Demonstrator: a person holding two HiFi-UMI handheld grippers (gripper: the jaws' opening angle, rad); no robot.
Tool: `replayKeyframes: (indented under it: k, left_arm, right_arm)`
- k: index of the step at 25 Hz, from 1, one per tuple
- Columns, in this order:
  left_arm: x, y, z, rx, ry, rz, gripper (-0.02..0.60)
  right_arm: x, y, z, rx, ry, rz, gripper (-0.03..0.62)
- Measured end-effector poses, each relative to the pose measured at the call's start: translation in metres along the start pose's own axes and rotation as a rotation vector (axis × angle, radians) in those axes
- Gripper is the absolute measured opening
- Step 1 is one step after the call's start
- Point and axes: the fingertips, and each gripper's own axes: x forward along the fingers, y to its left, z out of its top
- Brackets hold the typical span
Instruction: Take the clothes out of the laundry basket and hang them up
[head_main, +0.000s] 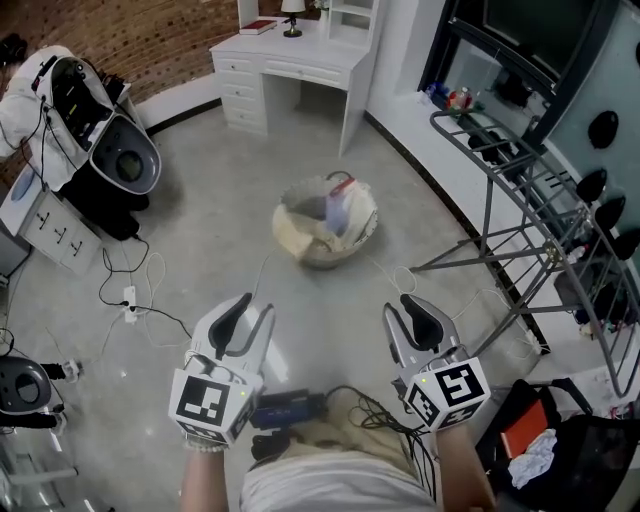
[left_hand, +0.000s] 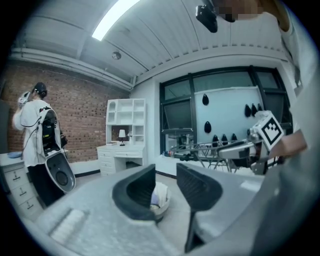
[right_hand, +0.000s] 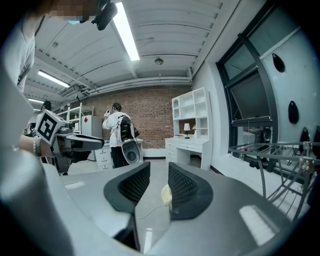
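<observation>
The round laundry basket (head_main: 325, 225) stands on the floor ahead of me, with pale clothes and a blue-white garment (head_main: 340, 208) in it. Well short of it, my left gripper (head_main: 252, 310) is open and empty. My right gripper (head_main: 403, 305) hovers level with it, also open and empty. The left gripper view frames the basket (left_hand: 159, 197) between its parted jaws (left_hand: 165, 172). In the right gripper view a sliver of the basket (right_hand: 165, 196) shows between the open jaws (right_hand: 159, 172). The metal drying rack (head_main: 520, 190) stands to the right of the basket.
A white desk (head_main: 290, 60) stands against the far wall. At the far left a person in white (head_main: 60, 110) stands by a drawer cabinet (head_main: 50, 225). Cables and a power strip (head_main: 130, 295) lie on the floor at left. A black bag (head_main: 560, 450) sits at the lower right.
</observation>
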Motion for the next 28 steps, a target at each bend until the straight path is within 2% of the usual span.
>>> replayKeyframes:
  k: [8,15,21,28]
  left_arm:
    - [-0.007,0.015,-0.003,-0.005,-0.008,0.038,0.124]
    - [0.010,0.036,-0.001,0.007,-0.046,0.075,0.124]
    - [0.052,0.062,0.009,-0.010,-0.028,0.125,0.124]
    - [0.124,0.094,-0.001,-0.036,-0.001,0.160,0.124]
  right_arm:
    - [0.012,0.012,-0.001,-0.009,-0.008,0.038,0.101]
    - [0.046,-0.002,0.003,-0.018,-0.020,0.068,0.101]
    - [0.097,-0.035,0.017,-0.031,-0.020,0.118,0.101]
    - [0.172,-0.078,0.017,-0.046,0.021,0.196,0.101]
